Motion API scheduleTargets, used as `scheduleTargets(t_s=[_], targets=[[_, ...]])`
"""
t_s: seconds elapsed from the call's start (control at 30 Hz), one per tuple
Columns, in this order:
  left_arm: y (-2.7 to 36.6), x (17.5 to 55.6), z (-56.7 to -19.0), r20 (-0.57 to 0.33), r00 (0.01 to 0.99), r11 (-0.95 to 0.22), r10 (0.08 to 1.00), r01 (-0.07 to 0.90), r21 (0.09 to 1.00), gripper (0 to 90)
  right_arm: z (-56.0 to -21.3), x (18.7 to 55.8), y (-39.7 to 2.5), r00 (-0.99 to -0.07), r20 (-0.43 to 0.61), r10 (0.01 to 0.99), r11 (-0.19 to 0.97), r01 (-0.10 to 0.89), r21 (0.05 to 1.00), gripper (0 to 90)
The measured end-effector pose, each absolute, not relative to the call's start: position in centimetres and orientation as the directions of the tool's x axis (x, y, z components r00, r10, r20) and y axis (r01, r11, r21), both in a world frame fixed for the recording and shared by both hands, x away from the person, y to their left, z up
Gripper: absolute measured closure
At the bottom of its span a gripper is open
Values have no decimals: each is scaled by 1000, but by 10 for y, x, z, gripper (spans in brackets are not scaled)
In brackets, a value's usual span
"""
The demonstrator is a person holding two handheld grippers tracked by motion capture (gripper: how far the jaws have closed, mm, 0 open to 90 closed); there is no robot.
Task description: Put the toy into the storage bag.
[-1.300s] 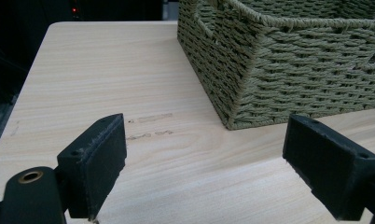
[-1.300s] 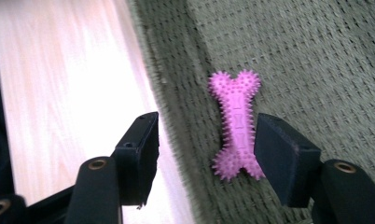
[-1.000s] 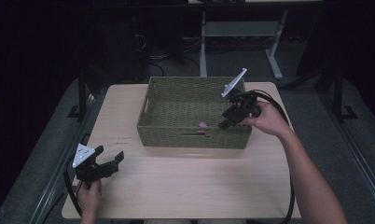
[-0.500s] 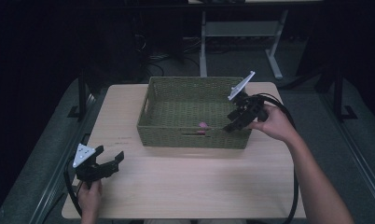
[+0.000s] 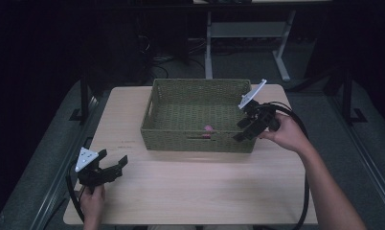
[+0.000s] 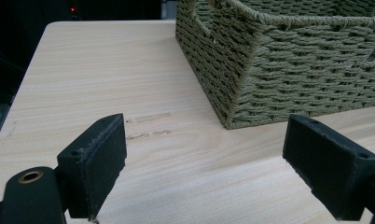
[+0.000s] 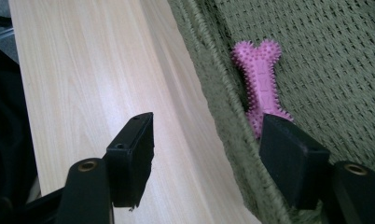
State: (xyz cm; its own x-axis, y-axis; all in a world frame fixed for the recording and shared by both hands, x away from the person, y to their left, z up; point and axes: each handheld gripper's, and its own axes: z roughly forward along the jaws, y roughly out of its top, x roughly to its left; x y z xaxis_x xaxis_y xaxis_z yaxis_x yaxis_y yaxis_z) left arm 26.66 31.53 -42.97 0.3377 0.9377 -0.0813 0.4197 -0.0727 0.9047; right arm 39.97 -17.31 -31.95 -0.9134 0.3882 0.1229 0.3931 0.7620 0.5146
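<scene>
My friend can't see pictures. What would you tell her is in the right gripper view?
A pink spiky bone-shaped toy lies inside a green woven basket, against its wall. The right claw is open with its two black jaws straddling the basket's rim, one over the light wooden table, the other over the toy's end.

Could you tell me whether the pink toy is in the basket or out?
In: the toy lies on the basket floor against its near wall.
</scene>
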Motion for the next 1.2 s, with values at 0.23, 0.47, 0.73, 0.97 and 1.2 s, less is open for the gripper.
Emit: scheduleTargets(t_s=[0.23,0.47,0.73,0.97,1.2], targets=[[315,267,-430,-83,339,-73,937,422,904,130,-322,387,-175,-917,112,383,762,383,522,342],[314,267,-430,-81,341,-75,937,421,904,130,-329,373,-177,-920,98,379,768,372,521,338],[314,267,-430,-76,340,-79,937,420,904,130,-346,359,-181,-919,107,380,760,376,530,338],[314,267,-430,-78,338,-78,938,424,902,130,-360,352,-184,-916,122,383,755,386,530,338],[314,267,-430,-78,337,-77,938,424,902,130,-374,346,-188,-911,138,390,746,400,532,336]])
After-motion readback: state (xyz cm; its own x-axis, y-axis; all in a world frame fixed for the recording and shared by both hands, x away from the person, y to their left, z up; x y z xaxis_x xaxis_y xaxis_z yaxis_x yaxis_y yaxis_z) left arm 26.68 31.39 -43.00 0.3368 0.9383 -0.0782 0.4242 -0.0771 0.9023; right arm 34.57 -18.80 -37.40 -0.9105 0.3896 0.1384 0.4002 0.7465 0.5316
